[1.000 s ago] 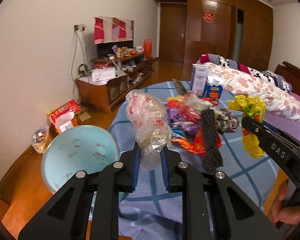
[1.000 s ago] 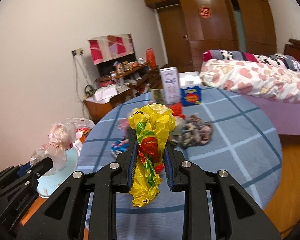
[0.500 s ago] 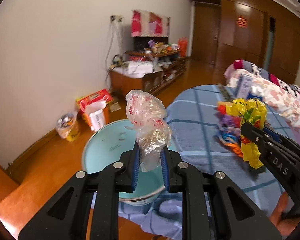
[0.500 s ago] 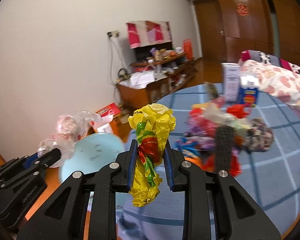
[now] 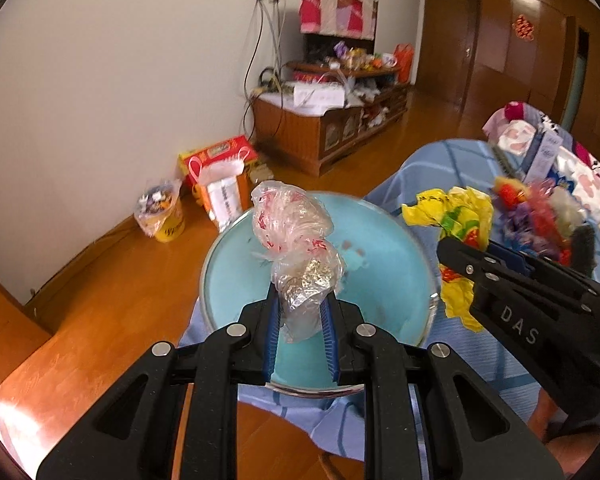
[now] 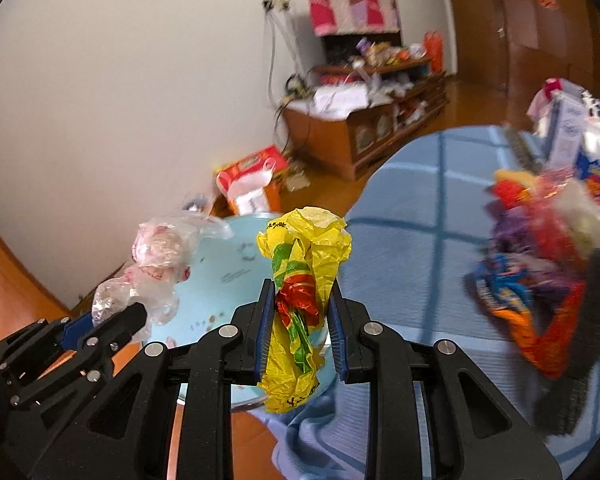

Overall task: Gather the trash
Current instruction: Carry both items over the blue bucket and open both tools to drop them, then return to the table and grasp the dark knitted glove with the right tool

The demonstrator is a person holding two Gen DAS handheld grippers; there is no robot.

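My left gripper [image 5: 298, 312] is shut on a crumpled clear plastic bag [image 5: 296, 248] with red print and foil inside. It hangs right above a light blue bin [image 5: 383, 280] beside the table. My right gripper [image 6: 301, 312] is shut on a crumpled yellow wrapper [image 6: 301, 280] with red and green print, over the bin's near rim [image 6: 224, 268]. In the left wrist view the right gripper [image 5: 451, 252] and its yellow wrapper [image 5: 455, 216] come in from the right. The left gripper [image 6: 128, 316] with the clear bag [image 6: 160, 264] shows low on the left in the right wrist view.
A heap of colourful wrappers [image 6: 539, 264] and a black strip [image 6: 579, 344] lie on the round table with the blue checked cloth [image 6: 411, 248]. Boxes [image 5: 543, 156] stand at the table's far side. On the wooden floor sit an orange box [image 5: 220, 168] and a small bag [image 5: 162, 212] by the wall.
Both grippers swung left from over the table toward the blue bin and sank a little, each keeping its piece of trash. The bin now fills the middle of the left view.
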